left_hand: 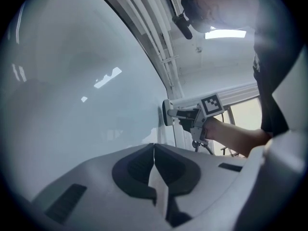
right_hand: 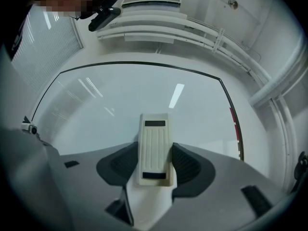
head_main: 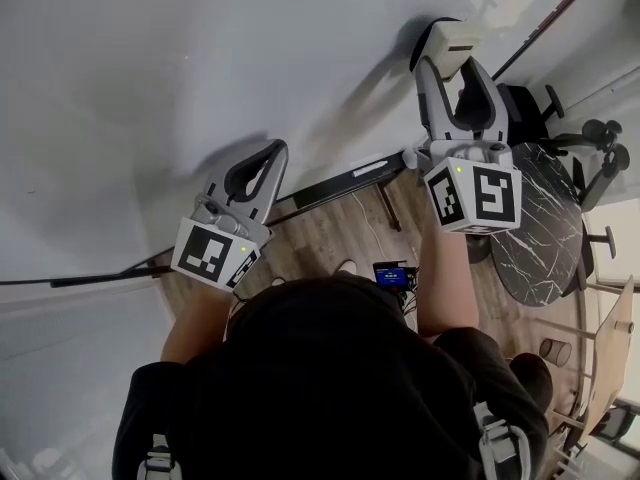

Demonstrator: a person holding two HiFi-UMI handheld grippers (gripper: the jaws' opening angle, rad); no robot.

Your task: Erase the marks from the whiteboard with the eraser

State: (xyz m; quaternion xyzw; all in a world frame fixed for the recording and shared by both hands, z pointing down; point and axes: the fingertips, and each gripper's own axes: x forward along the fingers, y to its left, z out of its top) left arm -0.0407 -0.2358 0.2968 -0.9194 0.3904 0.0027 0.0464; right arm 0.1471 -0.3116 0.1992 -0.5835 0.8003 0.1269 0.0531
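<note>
"Can you read anything from where you stand?"

"No words, numbers or brand names. The cube point(head_main: 215, 253) on your left gripper point(head_main: 272, 148) has black-and-white square markers. So does the cube point(head_main: 472, 195) on your right gripper point(head_main: 455, 68). They are block patterns, not letters."

"And the eraser?"

"The eraser point(right_hand: 155, 148) has ribs and two dark bars on its back, with no legible label."

"What about the small screen near your waist?"

"The small screen point(head_main: 392, 276) glows blue, but its print is too small for you to read."

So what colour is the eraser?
The eraser is cream, with a dark strip at each end of its ribbed back. The right gripper view shows it best.
</note>
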